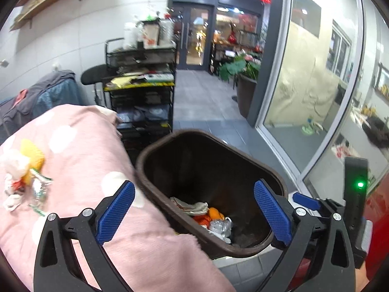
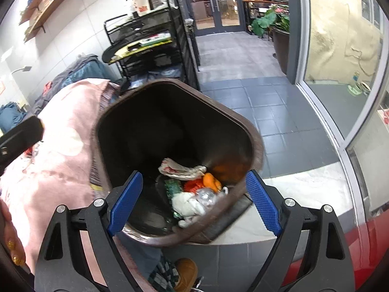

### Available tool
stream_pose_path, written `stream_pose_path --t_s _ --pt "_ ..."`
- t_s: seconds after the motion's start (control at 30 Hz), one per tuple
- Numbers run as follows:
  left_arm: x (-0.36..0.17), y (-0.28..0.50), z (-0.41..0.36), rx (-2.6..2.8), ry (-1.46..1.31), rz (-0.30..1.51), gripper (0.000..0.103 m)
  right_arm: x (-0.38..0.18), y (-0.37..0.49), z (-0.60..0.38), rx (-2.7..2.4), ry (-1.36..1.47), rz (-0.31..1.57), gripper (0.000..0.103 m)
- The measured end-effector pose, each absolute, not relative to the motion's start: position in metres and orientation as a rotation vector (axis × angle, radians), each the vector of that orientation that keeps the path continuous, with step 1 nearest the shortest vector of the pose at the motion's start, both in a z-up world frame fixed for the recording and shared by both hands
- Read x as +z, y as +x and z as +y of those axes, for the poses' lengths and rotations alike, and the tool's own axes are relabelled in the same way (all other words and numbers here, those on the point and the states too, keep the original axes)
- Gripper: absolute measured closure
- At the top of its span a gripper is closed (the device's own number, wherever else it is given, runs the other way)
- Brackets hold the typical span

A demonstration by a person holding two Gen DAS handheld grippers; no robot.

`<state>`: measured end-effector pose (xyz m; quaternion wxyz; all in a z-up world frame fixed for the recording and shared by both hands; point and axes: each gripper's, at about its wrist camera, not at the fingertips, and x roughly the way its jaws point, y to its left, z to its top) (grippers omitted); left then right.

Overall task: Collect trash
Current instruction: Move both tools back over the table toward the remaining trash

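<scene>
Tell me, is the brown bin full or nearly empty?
Nearly empty. The bin holds only a small pile of trash at its bottom; its dark inner walls show bare above.

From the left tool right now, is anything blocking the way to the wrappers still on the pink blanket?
Nothing visible does. The left tool is open and empty over the bin's near edge; the wrappers lie uncovered on the pink blanket to its left.

Beneath my claws a dark brown, smooth glossy plastic bin [image 2: 255, 143] touches a soft, fuzzy pink cloth blanket [image 1: 80, 146], crinkled foil [image 1: 220, 227] inside.
</scene>
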<state>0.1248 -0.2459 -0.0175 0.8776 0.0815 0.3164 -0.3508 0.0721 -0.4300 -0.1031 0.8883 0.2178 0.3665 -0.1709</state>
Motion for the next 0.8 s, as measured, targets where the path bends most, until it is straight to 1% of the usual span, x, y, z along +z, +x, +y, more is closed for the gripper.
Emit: stream_pose_path --t_s 0.33,0.8 --pt "0.011 0.121 -0.167 -0.616 0.040 0.586 0.006 -0.068 0.101 -0.382 -0.196 0.409 0.677 0.017" --pt "0.003 0.133 -0.059 -0.378 0.007 0.605 0.006 -0.034 0.148 -0.295 0.028 0.285 0.678 0.015"
